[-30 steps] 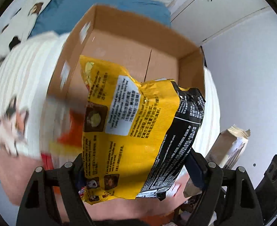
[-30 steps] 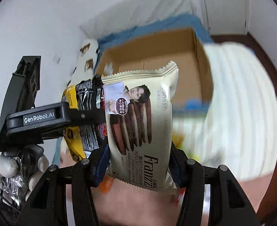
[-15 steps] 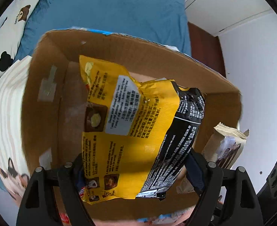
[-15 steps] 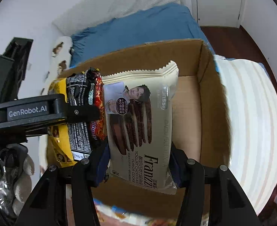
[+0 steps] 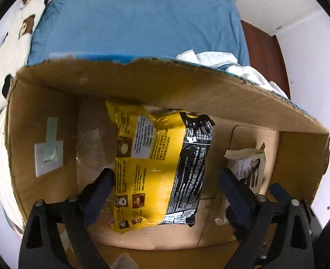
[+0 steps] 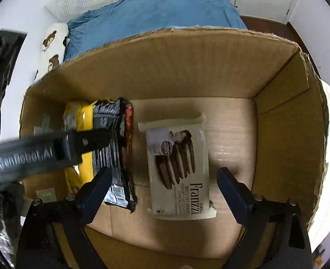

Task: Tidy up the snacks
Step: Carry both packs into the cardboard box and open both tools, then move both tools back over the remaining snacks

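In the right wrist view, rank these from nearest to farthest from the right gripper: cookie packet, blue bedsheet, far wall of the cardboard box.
From the right gripper:
1. Cookie packet, between the opening jaws, on the box floor.
2. Far wall of the cardboard box, beyond the packet.
3. Blue bedsheet, behind the box.

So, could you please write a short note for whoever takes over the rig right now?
Left gripper: over the cardboard box, jaws opening; the yellow snack bag lies between them, pads clear of it.
Right gripper: also over the box, jaws opening; the cream cookie pack lies flat on the box floor between them, untouched.
Done: both snacks are in the box, side by side, the bag on the left.
Left: lift both grippers out and fetch any further snacks; none shows in these views.
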`<action>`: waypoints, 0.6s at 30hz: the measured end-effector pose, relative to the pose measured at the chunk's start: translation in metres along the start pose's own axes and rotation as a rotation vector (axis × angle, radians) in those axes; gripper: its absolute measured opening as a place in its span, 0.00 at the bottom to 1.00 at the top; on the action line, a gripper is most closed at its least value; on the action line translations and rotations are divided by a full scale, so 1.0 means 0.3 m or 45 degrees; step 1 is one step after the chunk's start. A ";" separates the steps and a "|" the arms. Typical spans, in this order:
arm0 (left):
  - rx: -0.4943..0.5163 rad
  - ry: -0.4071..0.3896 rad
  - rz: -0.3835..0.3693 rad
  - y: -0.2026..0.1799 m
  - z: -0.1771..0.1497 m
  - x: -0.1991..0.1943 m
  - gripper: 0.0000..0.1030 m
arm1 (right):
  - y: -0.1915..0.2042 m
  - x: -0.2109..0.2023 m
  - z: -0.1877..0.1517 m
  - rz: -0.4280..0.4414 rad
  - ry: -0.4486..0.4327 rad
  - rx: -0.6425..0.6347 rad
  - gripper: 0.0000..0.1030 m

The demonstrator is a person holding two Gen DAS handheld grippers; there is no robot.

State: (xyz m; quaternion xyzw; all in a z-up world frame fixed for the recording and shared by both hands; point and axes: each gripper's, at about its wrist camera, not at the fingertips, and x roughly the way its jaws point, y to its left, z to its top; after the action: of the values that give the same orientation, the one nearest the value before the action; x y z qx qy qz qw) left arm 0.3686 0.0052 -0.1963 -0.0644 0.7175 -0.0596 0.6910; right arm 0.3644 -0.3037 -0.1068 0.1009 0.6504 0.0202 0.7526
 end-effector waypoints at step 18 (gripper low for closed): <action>0.082 -0.512 0.126 0.003 -0.331 -0.263 0.93 | 0.141 -0.179 -0.265 -0.067 -0.246 -0.008 0.94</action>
State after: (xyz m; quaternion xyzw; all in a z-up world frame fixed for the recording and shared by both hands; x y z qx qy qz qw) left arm 0.2721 0.0195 -0.1150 -0.0175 0.5652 -0.0342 0.8241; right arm 0.2823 -0.2611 -0.0576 0.0829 0.5772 -0.0076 0.8123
